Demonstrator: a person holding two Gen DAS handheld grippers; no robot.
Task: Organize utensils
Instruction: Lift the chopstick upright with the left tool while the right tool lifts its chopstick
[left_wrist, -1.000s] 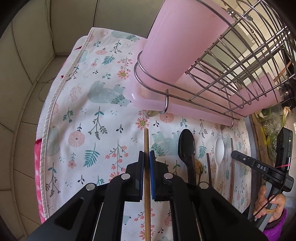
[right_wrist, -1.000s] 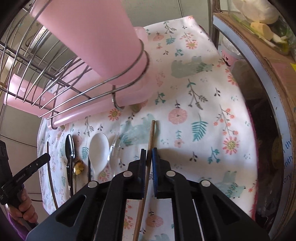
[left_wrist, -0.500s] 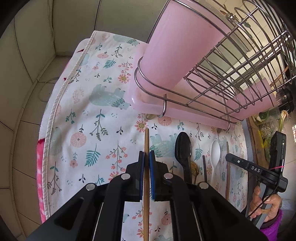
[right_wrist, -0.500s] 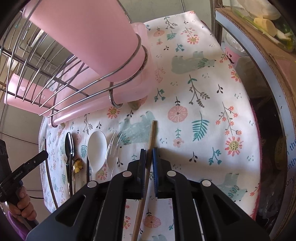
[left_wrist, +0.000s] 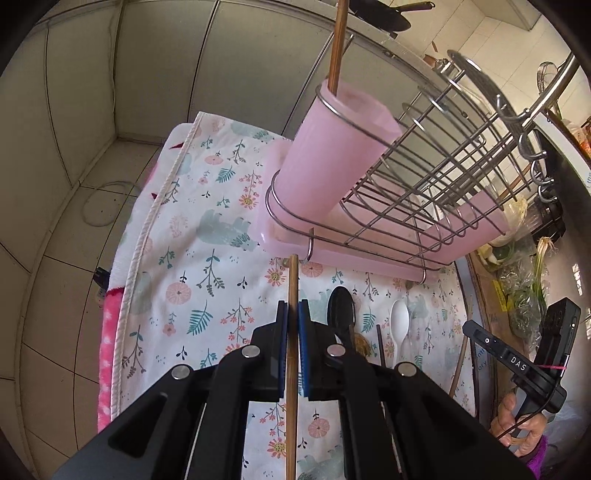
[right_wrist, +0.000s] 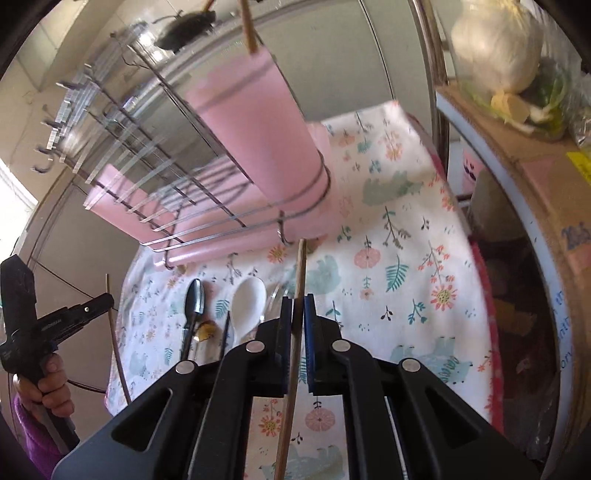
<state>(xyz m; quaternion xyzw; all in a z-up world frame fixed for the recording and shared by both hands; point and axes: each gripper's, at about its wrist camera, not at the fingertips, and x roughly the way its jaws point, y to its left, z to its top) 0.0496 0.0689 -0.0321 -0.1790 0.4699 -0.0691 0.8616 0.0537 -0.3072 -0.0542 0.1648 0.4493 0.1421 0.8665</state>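
Observation:
My left gripper (left_wrist: 292, 314) is shut on a wooden chopstick (left_wrist: 292, 288), held above the floral cloth (left_wrist: 207, 266). My right gripper (right_wrist: 296, 308) is shut on a second wooden chopstick (right_wrist: 300, 269). A tall pink cup (left_wrist: 332, 162) stands in the wire dish rack (left_wrist: 436, 173) and holds another chopstick (left_wrist: 338, 44); the cup also shows in the right wrist view (right_wrist: 258, 133). On the cloth lie a black spoon (left_wrist: 341, 314), a white spoon (left_wrist: 399, 321) and thin sticks.
A pink drip tray (left_wrist: 369, 254) sits under the rack. A cardboard box with vegetables (right_wrist: 517, 122) stands to the right. Tiled floor (left_wrist: 55, 258) lies beyond the cloth's left edge. A clear plastic fork lies beside the white spoon (right_wrist: 248, 299).
Both grippers have risen and tilted up with their chopsticks; the cup's rim and the chopstick inside it have come into view.

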